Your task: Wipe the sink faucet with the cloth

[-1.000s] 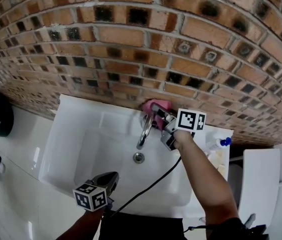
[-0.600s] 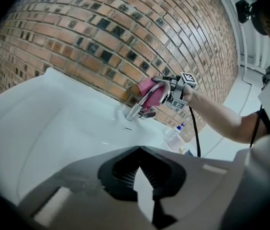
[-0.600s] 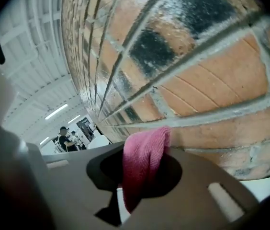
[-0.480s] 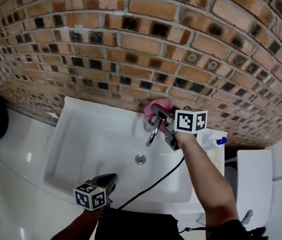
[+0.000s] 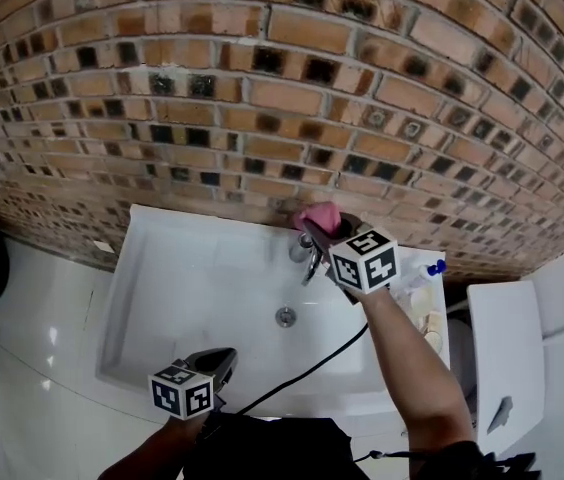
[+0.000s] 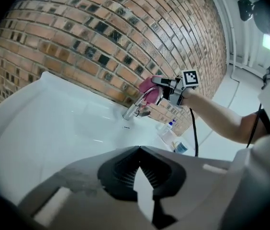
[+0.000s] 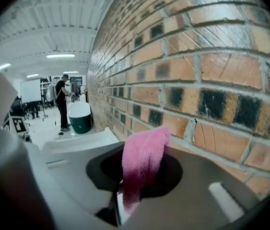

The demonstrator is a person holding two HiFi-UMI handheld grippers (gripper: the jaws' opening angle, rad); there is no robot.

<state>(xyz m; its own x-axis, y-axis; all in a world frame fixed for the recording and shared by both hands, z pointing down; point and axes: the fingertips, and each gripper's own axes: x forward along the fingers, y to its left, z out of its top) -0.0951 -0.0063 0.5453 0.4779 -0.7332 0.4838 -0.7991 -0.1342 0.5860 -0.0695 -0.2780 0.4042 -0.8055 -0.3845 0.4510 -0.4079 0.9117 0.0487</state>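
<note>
Right gripper [image 5: 312, 233]: jaws clamped on the pink cloth [image 5: 320, 215], which sits at the top of the faucet [image 5: 309, 263] on the back edge of the sink [image 5: 177, 288], close under the brick wall [image 5: 262, 88]. Left gripper [image 5: 220, 360]: jaws together, nothing between them, at the sink's front edge

cloth [image 7: 142, 166]: pink terry, fuzzy, matt
faucet [image 6: 130, 113]: metal, polished, bright glints
sink [image 5: 162, 298]: white, smooth, glossy
wall [image 5: 262, 88]: brick, rough, matt; gritty mortar
my left tongs [image 6: 139, 150]: grey plastic-looking shell, matt; dark ribbed pads [image 6: 123, 169]
</note>
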